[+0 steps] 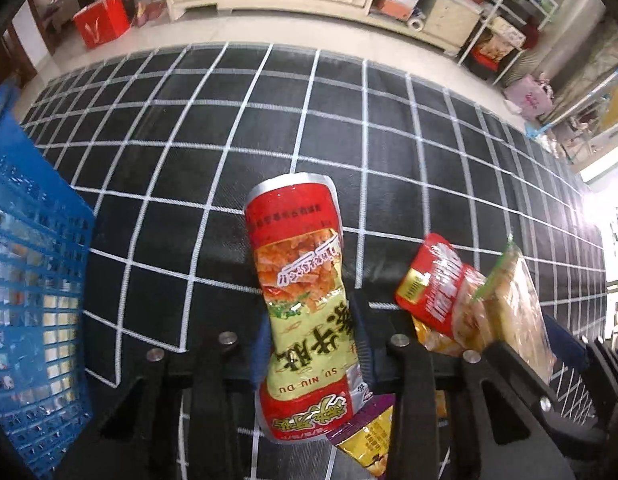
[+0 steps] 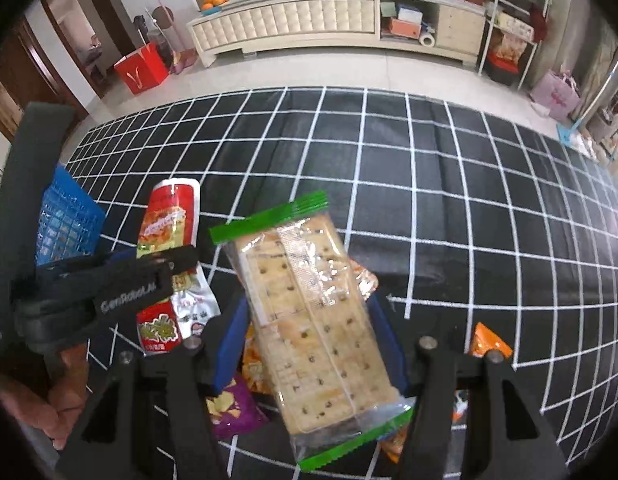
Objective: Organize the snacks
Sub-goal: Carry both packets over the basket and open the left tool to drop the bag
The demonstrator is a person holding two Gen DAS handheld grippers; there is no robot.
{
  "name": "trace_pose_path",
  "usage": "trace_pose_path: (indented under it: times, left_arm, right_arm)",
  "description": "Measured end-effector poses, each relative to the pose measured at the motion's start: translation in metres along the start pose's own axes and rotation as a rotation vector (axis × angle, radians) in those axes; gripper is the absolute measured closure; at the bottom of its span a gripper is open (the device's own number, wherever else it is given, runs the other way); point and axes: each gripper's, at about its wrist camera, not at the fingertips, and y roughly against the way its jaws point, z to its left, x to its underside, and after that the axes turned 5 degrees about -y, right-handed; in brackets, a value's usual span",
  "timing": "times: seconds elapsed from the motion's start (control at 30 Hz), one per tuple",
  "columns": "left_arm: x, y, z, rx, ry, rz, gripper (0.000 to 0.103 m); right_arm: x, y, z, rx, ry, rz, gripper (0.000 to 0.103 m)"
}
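Note:
My left gripper (image 1: 312,344) is shut on a red and yellow snack packet (image 1: 305,280), held upright above the black checked cloth (image 1: 389,152). The same packet shows in the right wrist view (image 2: 171,224), with the left gripper (image 2: 177,264) clamped on it. My right gripper (image 2: 309,328) is shut on a clear cracker pack with green ends (image 2: 309,312). That cracker pack shows at the right of the left wrist view (image 1: 517,300). A blue plastic basket (image 1: 33,280) stands at the left, also seen in the right wrist view (image 2: 67,224).
Loose snacks lie on the cloth below the grippers: a purple packet (image 2: 233,404), an orange packet (image 2: 489,344), a red packet (image 1: 437,284), and a purple and yellow sachet (image 1: 369,436). A cream cabinet (image 2: 309,24), a red bag (image 2: 141,68) and shelves stand on the floor beyond.

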Motion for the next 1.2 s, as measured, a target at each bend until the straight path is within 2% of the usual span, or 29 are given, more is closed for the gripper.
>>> trace_pose_path:
  times: [0.33,0.53,0.67,0.77,1.03,1.2]
  left_arm:
    - [0.009,0.084,0.017,0.074,-0.025,-0.124,0.07]
    - [0.022,0.138,0.04,0.114,-0.02,-0.197,0.07]
    - [0.029,0.163,0.06,0.112,-0.026,-0.226,0.07]
    - [0.035,0.177,0.079,0.115,-0.024,-0.239,0.07]
    - [0.055,0.209,0.137,0.091,-0.022,-0.274,0.07]
    - [0.056,0.215,0.166,0.094,-0.016,-0.264,0.07]
  right_arm:
    - [0.0,0.055,0.031,0.024,0.031,-0.077,0.039]
    - [0.0,0.091,0.068,0.026,0.074,-0.133,0.039]
    - [0.006,0.109,0.095,0.009,0.098,-0.161,0.039]
    - [0.009,0.114,0.115,-0.027,0.104,-0.158,0.039]
    - [0.011,0.113,0.162,-0.055,0.14,-0.157,0.039]
    - [0.007,0.104,0.187,-0.08,0.155,-0.145,0.039]
